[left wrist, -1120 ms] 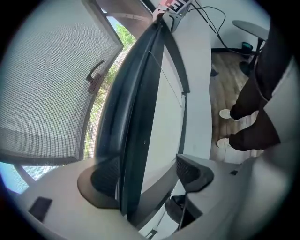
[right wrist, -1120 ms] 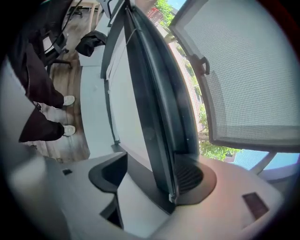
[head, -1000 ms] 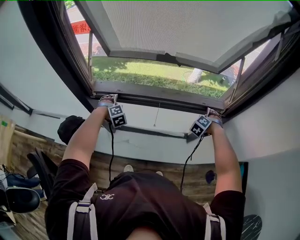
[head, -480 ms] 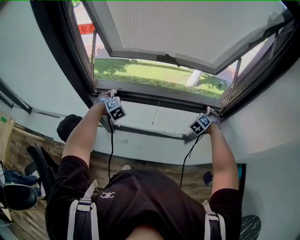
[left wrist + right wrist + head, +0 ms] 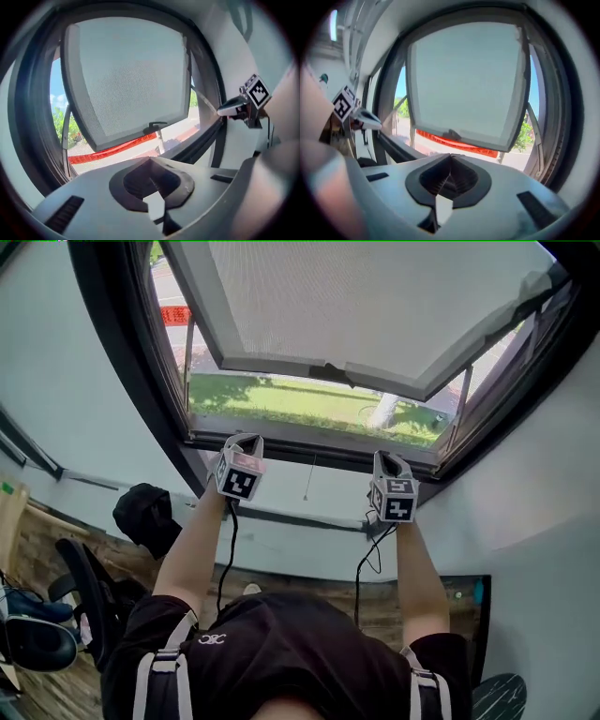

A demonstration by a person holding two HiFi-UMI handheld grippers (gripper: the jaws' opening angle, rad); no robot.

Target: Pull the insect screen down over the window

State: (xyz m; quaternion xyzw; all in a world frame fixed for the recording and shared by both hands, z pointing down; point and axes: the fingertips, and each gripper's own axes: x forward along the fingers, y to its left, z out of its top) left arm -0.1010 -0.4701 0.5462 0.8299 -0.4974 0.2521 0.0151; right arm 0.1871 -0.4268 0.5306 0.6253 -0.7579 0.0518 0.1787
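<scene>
Pale grey walls close round a dark-framed window (image 5: 309, 439) that fills the upper half of the head view, with sunlit lawn (image 5: 281, 399) and a red banner (image 5: 173, 315) outside. Across the opening hangs the insect screen (image 5: 375, 296), its mesh covering the top and centre of the frame. Its bottom bar stops short of the sill, so a strip of open window remains below it and the task looks only partly done.

A small dark handle (image 5: 330, 371) sits at the middle of that bar. It also shows in both gripper views, centred just above the jaws, which suggests both tools are aimed at it. That is the natural grip point, since a pull at mid-bar should keep the screen from skewing in its side tracks.

Below the sill, in the centre of the head view, the left gripper (image 5: 246, 441) and right gripper (image 5: 389, 458) are raised side by side on outstretched arms, near the frame but apart from the bar. Each has its jaws pressed together on nothing, so neither has hold of the screen. A thin line hangs under the sill between them, perhaps a pull cord (image 5: 307, 479), though it is too fine to be sure.

At lower left stand a black chair (image 5: 84, 587) and a dark bag (image 5: 145, 512).
</scene>
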